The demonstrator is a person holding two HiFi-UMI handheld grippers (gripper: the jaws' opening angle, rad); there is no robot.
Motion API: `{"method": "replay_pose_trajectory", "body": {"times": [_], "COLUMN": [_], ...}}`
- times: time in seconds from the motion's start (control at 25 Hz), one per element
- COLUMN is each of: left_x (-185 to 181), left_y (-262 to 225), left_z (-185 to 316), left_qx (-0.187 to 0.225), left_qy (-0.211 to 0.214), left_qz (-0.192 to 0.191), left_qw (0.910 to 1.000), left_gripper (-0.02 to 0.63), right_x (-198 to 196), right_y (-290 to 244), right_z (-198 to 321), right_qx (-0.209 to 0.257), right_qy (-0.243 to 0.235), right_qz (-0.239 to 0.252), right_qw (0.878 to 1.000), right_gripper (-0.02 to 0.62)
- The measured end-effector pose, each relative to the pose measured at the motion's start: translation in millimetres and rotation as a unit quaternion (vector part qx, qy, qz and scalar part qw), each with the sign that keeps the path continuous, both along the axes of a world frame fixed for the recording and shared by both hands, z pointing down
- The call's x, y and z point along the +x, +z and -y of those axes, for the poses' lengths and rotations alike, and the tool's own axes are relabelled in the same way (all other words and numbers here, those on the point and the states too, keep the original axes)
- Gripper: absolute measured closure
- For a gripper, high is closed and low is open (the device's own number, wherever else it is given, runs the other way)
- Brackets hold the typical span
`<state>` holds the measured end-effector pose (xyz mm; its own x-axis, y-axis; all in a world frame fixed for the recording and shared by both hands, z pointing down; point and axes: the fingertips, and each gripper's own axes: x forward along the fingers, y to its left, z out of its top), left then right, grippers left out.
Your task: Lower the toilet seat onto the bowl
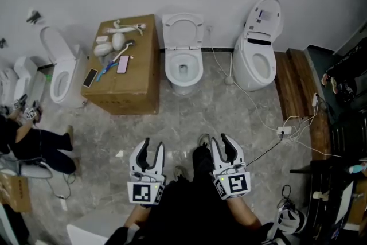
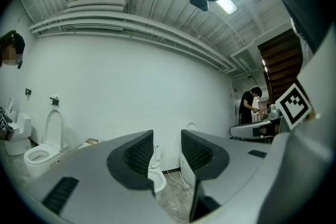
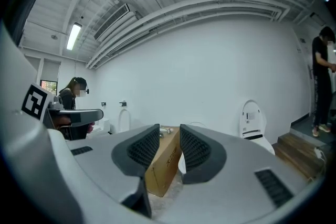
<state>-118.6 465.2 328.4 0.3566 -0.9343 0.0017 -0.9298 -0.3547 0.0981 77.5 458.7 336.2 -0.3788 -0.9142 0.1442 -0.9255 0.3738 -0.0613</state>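
The middle white toilet stands against the far wall in the head view, its bowl (image 1: pixel 183 69) uncovered and its seat (image 1: pixel 183 28) raised upright behind it. Both grippers are held low near my legs, well short of the toilet. My left gripper (image 1: pixel 153 146) is open with nothing between its jaws; in the left gripper view (image 2: pixel 167 149) part of the toilet bowl (image 2: pixel 157 178) shows through the gap. My right gripper (image 1: pixel 221 140) is also open and empty; its own view (image 3: pixel 169 147) looks past the jaws at a cardboard box (image 3: pixel 163 165).
A cardboard box (image 1: pixel 127 66) carrying a phone and several small items sits left of the toilet. Another toilet (image 1: pixel 60 69) stands further left and a taller one (image 1: pixel 259 49) to the right. Cables (image 1: pixel 287 123) trail over the floor beside a wooden step (image 1: pixel 295 94). A person (image 1: pixel 34 143) crouches at left.
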Motion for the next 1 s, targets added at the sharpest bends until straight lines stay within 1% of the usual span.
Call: {"method": "replay_pose_trajectory", "body": {"times": [0.24, 0.36, 0.52, 0.64, 0.76, 1.0], "left_x": [14, 26, 50, 65, 79, 96], "left_y": [9, 7, 2, -4, -10, -9], "left_z": [59, 102, 162, 205, 248, 303], "left_qx": [-0.006, -0.007, -0.009, -0.012, -0.006, -0.009], "left_qy": [0.007, 0.012, 0.015, 0.011, 0.004, -0.016], "left_qz": [0.004, 0.005, 0.016, 0.02, 0.026, 0.039], "left_qw": [0.9999, 0.9999, 0.9997, 0.9997, 0.9996, 0.999], "left_gripper": [0.439, 0.439, 0.439, 0.439, 0.439, 0.439], "right_x": [4, 10, 25, 38, 51, 65], "right_y": [14, 17, 17, 11, 9, 11], "right_z": [62, 104, 166, 213, 261, 333], "right_qx": [-0.007, -0.011, -0.016, -0.014, -0.007, -0.01], "right_qy": [-0.007, -0.012, -0.027, -0.037, -0.048, -0.069], "right_qz": [-0.002, -0.003, -0.004, -0.012, -0.016, -0.016], "right_qw": [1.0, 1.0, 0.999, 0.999, 0.999, 0.997], "right_gripper": [0.466, 0.466, 0.466, 0.466, 0.466, 0.466]}}
